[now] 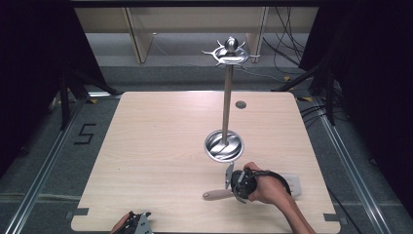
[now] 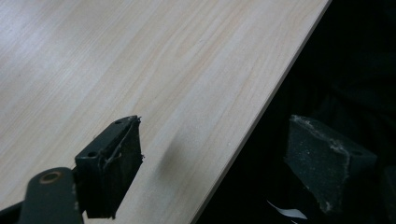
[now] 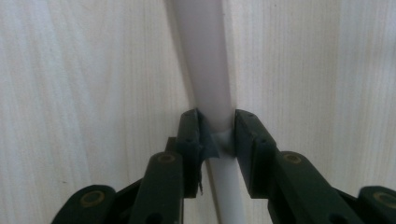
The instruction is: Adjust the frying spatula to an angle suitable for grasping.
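A pale, rounded utensil handle [image 1: 214,195] lies flat on the wooden table [image 1: 156,146] near its front edge. My right gripper [image 1: 237,194] is shut on it. In the right gripper view both pads of the right gripper [image 3: 217,126] press the handle [image 3: 205,60] from either side, and the handle runs away from the camera. The hand hides the utensil's other end. Just behind stands a tall metal rack [image 1: 227,97] with a round dish base [image 1: 223,145] and a ring of hooks [image 1: 231,51] on top. My left gripper [image 1: 134,223] rests at the table's front left edge; the left gripper [image 2: 217,135] stands open and holds nothing.
A small grey round cap [image 1: 240,104] sits in the tabletop behind the rack. A white label [image 1: 294,183] lies beside my right hand. The table edge [image 2: 261,112] drops into darkness under the left gripper. Cables [image 1: 287,53] lie on the floor at the back right.
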`<state>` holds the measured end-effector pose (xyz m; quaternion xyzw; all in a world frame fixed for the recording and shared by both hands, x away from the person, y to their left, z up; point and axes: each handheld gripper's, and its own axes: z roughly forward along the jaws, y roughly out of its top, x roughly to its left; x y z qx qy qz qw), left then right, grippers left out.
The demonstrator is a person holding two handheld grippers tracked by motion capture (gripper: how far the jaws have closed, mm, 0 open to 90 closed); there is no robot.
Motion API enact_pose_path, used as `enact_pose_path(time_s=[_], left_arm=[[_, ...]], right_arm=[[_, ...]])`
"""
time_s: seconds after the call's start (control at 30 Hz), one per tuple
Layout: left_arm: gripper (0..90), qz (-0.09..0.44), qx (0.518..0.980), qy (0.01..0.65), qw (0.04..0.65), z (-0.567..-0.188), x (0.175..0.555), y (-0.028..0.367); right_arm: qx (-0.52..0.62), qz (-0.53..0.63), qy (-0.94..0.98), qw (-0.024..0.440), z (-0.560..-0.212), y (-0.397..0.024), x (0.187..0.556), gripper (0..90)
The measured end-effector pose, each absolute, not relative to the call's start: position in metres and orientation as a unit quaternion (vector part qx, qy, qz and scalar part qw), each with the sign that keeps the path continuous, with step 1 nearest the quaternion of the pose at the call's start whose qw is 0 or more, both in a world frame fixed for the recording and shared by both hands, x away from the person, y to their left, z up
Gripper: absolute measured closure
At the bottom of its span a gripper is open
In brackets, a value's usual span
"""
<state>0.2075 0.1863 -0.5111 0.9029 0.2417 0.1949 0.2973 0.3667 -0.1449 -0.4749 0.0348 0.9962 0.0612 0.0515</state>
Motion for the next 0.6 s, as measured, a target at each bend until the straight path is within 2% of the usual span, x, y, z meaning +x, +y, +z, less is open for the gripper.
enact_pose_path(time_s=[0.1,0.5,0.6], left_arm=[[17.9,0.196,0.903,0.241,0.298,-0.510,0.207,0.186],[17.9,0.198,0.902,0.240,0.298,-0.510,0.207,0.187],[17.9,0.198,0.902,0.240,0.300,-0.509,0.207,0.187]], right_arm=[[0.062,0.067,0.995,0.052,-0.477,-0.147,0.366,76.1],[0.060,0.076,0.993,0.068,-0.472,-0.154,0.370,76.3],[0.091,0.085,0.989,0.083,-0.467,-0.159,0.368,76.4]])
